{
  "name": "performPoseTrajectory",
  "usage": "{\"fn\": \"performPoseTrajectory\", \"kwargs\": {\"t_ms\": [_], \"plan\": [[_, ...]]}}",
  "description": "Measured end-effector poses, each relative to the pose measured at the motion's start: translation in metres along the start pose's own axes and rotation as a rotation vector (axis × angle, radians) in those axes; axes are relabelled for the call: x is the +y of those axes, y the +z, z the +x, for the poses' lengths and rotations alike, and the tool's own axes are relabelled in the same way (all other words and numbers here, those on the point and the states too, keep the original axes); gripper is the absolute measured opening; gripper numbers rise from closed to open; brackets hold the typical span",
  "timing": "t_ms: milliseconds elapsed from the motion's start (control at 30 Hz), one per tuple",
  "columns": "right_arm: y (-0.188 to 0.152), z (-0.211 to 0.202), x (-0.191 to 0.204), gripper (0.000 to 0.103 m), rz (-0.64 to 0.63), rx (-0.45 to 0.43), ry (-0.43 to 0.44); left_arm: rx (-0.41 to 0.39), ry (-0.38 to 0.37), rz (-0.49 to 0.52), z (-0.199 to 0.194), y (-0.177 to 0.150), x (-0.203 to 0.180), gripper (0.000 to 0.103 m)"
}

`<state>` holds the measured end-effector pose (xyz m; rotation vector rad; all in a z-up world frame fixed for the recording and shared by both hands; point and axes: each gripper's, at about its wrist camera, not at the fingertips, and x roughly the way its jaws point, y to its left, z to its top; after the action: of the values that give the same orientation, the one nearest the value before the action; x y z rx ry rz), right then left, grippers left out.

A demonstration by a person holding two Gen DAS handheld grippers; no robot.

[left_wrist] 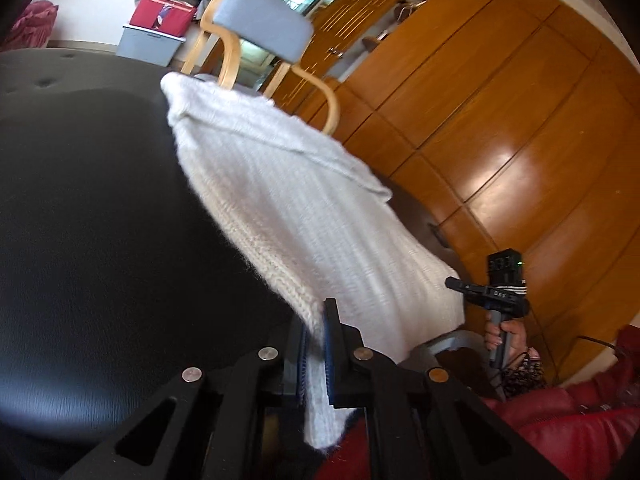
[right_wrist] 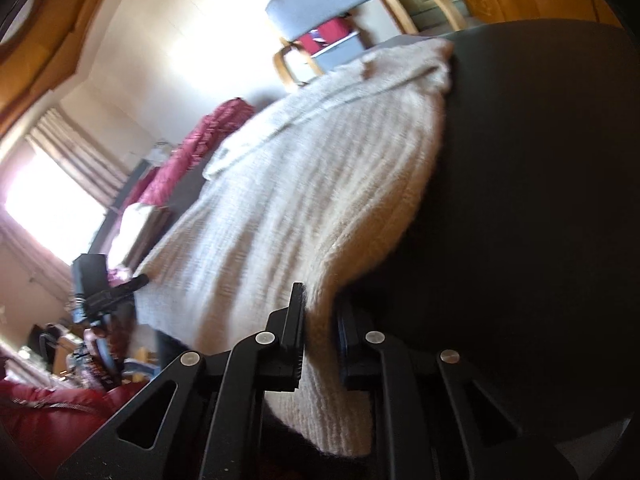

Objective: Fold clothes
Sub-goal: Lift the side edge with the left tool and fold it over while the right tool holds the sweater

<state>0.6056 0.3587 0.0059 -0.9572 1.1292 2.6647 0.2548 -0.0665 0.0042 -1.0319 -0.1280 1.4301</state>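
Left wrist view: the left gripper has its 2 black fingers pinched on the ribbed hem of a white knit sweater, with a flap of the knit hanging down between them toward the camera. From that pinch the sweater stretches up and away across a dark, smooth desk, its far end resting near the desk's edge in front of a chair with a grey pad and bent light-wood arms. The knit is chunky, with long ribs running lengthwise, a fuzzy surface and a thicker border along the edge; a folded layer, possibly a sleeve, lies across its upper part. Off to the side, a hand grips the handle of the other device above a glossy wooden floor. In the right wrist view, the right gripper is clamped on another stretch of the same hem of the sweater, fabric bunched thick between its fingers. Here the knit looks cream, blurred by motion, lifted off the desk near the camera and draped flat farther away. A red quilted cloth lies beyond it near a bright window.
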Motion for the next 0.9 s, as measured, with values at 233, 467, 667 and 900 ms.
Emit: {"fn": "performPoseTrajectory", "kwargs": {"t_ms": [233,467,667,900], "plan": [[0.021,-0.019,0.026,0.014,-0.031,-0.072,0.216,-0.109,-0.203,-0.059,-0.024,0.042,-0.005,0.005],[0.107,0.003,0.007,0.014,0.042,-0.183,0.282,-0.168,-0.269,-0.158,0.015,0.141,0.014,0.006],[0.177,0.042,-0.045,0.014,0.199,-0.211,0.264,-0.216,-0.285,-0.334,0.057,0.199,0.069,0.006],[0.25,0.094,-0.11,0.014,0.394,-0.23,0.237,-0.234,-0.228,-0.6,0.126,0.243,0.156,0.006]]}}
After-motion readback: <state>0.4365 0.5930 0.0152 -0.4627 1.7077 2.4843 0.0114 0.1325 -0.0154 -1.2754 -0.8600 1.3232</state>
